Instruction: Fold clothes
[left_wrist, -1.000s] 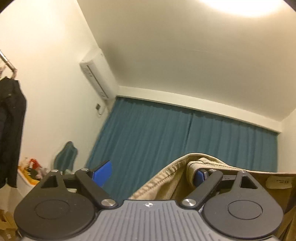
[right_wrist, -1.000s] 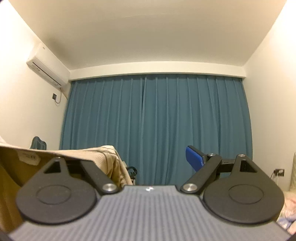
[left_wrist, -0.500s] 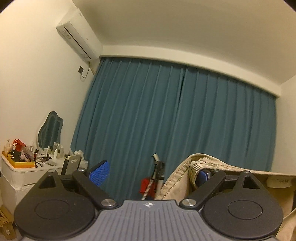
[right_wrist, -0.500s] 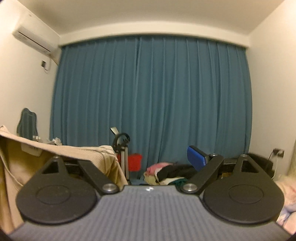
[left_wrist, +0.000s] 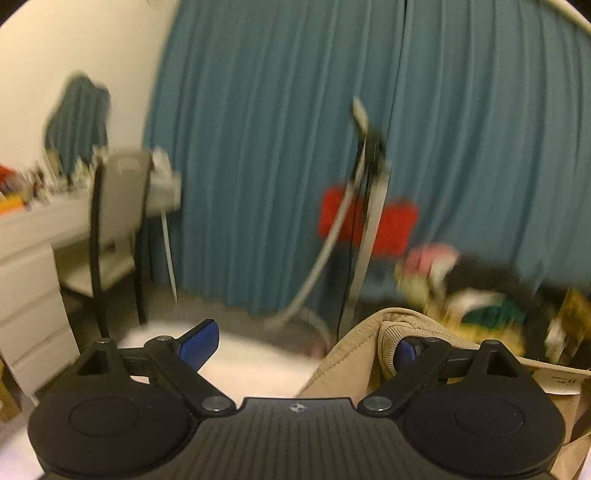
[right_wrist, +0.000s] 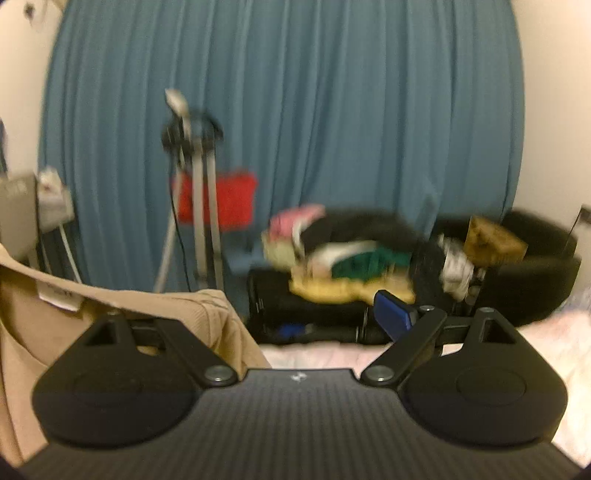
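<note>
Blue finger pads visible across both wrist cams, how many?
3. On the left tongs, one pad bare, the other half under the beige garment. On the right tongs, one bare pad; its second is hidden by the garment.

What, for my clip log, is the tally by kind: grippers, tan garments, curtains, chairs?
Black two-finger grippers: 2, the left gripper and the right gripper
Tan ribbed-cuff fabric garment: 1
Teal pleated curtain: 1
White-backed black-framed chair: 1
Total: 5
</note>
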